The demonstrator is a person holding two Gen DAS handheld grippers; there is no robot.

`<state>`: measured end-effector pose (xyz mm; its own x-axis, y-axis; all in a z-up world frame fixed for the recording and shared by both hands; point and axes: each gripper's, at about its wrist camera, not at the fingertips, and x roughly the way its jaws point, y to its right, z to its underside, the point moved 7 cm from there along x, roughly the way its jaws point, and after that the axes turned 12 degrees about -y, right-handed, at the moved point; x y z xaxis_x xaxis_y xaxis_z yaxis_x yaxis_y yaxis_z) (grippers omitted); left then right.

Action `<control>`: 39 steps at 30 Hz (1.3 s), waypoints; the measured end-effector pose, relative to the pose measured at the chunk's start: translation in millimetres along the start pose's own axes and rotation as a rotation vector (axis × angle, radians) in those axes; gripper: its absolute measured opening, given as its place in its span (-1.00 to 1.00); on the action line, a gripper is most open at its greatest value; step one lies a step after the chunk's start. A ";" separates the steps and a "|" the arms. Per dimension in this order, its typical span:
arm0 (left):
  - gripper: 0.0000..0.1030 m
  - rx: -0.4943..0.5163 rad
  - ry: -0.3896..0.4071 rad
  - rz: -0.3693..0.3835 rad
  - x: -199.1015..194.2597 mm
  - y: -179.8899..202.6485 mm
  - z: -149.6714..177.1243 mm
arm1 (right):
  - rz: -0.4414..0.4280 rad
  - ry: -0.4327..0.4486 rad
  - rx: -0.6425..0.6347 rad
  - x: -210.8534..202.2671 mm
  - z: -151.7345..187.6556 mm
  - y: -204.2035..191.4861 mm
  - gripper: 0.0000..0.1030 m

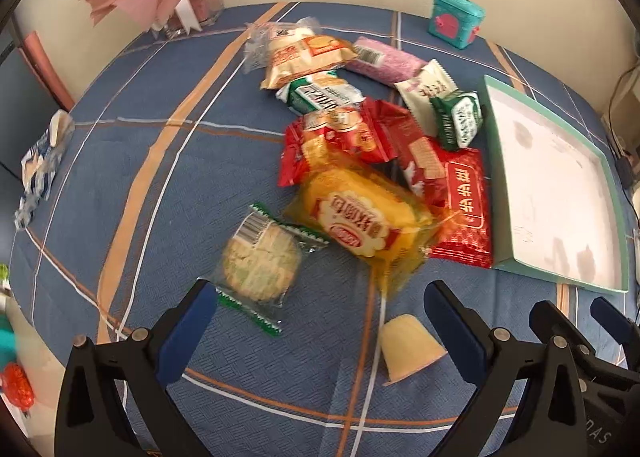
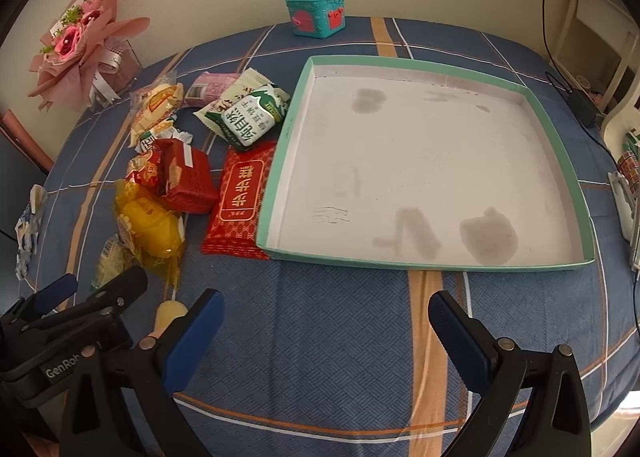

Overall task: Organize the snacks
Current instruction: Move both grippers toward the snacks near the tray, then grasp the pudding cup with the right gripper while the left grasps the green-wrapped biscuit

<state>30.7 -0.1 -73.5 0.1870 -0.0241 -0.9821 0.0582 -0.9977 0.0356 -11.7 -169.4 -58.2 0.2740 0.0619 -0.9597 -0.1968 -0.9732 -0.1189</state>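
A pile of wrapped snacks lies on the blue plaid cloth left of a shallow green-rimmed tray (image 2: 286, 137) with a white, stained floor. Nearest my left gripper (image 1: 320, 297) are a clear-wrapped pale biscuit (image 1: 260, 265), a yellow bread pack (image 1: 360, 221) and a small jelly cup (image 1: 408, 345). Red packs (image 1: 464, 197), green packs (image 1: 458, 119) and a pink one (image 1: 386, 59) lie farther back. My left gripper stands open above the cloth with nothing between its fingers. My right gripper (image 2: 326, 313) is open too, in front of the tray's near rim (image 2: 432, 265). Nothing lies in the tray.
A pink paper bouquet (image 2: 80, 53) stands at the back left and a teal box (image 2: 316, 11) at the back edge. A crumpled blue-white wrapper (image 1: 40, 169) lies at the left edge. A cable and white furniture (image 2: 592, 57) are off to the right.
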 end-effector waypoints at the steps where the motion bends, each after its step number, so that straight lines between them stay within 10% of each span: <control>1: 1.00 -0.007 0.000 0.003 0.6 -1.8 -0.2 | 0.005 -0.002 -0.002 -0.1 -0.2 -1.7 1.00; 29: 0.98 -0.117 -0.062 0.067 19.1 -68.6 -2.5 | -0.068 -0.179 -0.254 33.0 34.6 -101.1 0.96; 39: 0.55 -0.044 -0.053 0.092 27.3 -51.5 -21.7 | -0.072 -0.198 -0.314 61.6 32.7 -131.6 0.34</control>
<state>54.1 52.1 -98.1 0.1413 -0.1201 -0.9827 0.0866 -0.9873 0.1331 0.3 -30.3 -110.0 0.0835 0.1443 -0.9860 0.1231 -0.9834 -0.1335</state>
